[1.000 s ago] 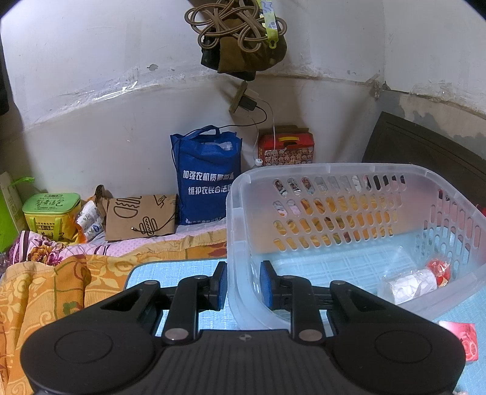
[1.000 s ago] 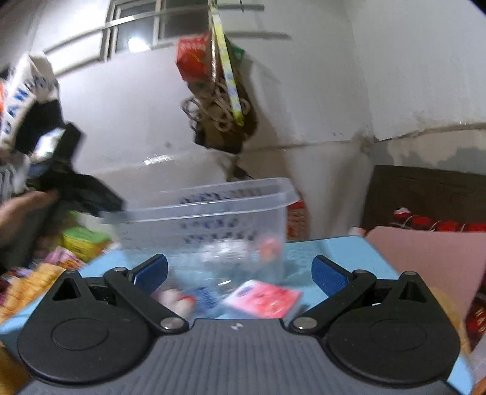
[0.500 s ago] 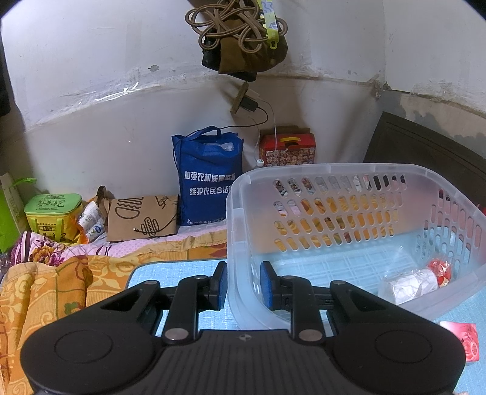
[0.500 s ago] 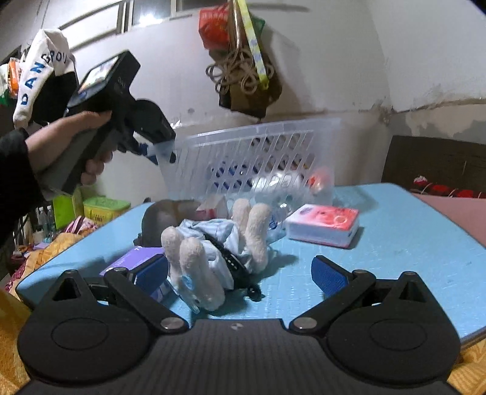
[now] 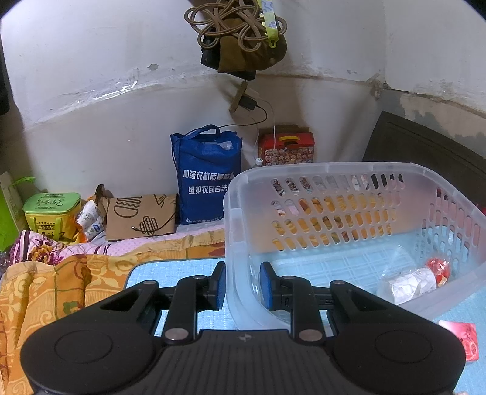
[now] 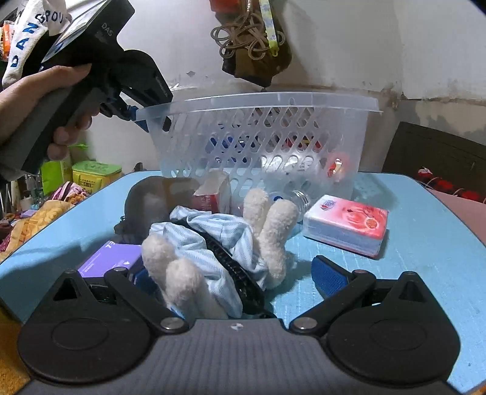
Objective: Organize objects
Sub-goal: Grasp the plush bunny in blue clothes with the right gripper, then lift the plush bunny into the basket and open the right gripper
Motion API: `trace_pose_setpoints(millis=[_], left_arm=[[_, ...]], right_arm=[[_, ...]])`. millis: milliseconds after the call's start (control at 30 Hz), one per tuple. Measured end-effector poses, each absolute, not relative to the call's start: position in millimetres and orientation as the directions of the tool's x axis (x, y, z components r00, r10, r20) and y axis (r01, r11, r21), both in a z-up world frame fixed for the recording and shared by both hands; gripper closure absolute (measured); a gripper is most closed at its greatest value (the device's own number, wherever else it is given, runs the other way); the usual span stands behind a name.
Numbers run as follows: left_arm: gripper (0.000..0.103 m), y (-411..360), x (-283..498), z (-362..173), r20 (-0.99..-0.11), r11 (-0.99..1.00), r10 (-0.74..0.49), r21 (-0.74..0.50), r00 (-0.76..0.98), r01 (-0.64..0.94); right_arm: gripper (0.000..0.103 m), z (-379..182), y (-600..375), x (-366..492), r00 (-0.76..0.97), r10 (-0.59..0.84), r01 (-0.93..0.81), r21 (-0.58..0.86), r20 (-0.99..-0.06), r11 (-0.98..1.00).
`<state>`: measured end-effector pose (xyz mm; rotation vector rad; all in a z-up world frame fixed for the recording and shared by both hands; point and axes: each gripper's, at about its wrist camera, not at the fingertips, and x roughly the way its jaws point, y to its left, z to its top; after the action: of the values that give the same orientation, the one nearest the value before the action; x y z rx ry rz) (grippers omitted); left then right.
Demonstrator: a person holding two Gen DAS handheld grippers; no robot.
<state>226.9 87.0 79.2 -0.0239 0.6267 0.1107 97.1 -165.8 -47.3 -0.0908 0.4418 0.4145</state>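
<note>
My left gripper [image 5: 241,285] is shut on the near corner wall of a clear plastic basket [image 5: 334,170], one pad inside and one outside. The basket holds a wrapped white roll [image 5: 407,284] with a red end. In the right wrist view the basket [image 6: 261,104] is tilted up over the blue table [image 6: 425,231], held by the left gripper [image 6: 136,117]. My right gripper [image 6: 234,279] is open low over a plush toy in striped blue cloth [image 6: 218,243]. A pink tissue pack [image 6: 346,226], a purple box [image 6: 109,258], a small carton [image 6: 214,194], a bottle and a dark pouch [image 6: 152,203] lie nearby.
A red packet [image 5: 464,340] lies on the table right of the basket. Behind the table are a blue tote bag [image 5: 206,182], a red tin [image 5: 287,149], a cardboard bag [image 5: 141,217], a green box [image 5: 51,211] and orange bedding [image 5: 45,288]. Cords hang on the wall [image 5: 240,27].
My right gripper has dropped low and closed in on the plush toy and the pile. The left gripper keeps its hold on the basket, nearly still.
</note>
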Motion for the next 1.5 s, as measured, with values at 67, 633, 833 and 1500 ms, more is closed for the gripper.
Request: trace_pose_setpoints(millis=[67,633,833,1500], left_arm=[[0.075,87.8,226.5,79.3,-0.587,0.994,0.091,0.007,0.804,-0.107],[0.075,89.4,227.1,76.9,-0.588,0.994,0.083,-0.004,0.804,-0.106],[0.075,89.0,227.7,77.0,-0.586,0.994,0.083,-0.005,0.806,-0.106],[0.077,90.5,225.6,76.6,-0.584,0.994,0.077,-0.012,0.808,-0.104]], right_arm=[[0.001,-48.8,-169.2,97.5,0.814,0.384,-0.414,0.029,-0.437,0.91],[0.034,-36.4,-212.4,70.6,0.833,0.441,-0.439,0.085,-0.335,0.894],[0.034,-34.9,-228.8,70.5,0.869,0.393,-0.375,0.118,-0.301,0.92],[0.034,44.9,-243.7,88.4,0.899,0.423,-0.41,0.12,-0.114,0.904]])
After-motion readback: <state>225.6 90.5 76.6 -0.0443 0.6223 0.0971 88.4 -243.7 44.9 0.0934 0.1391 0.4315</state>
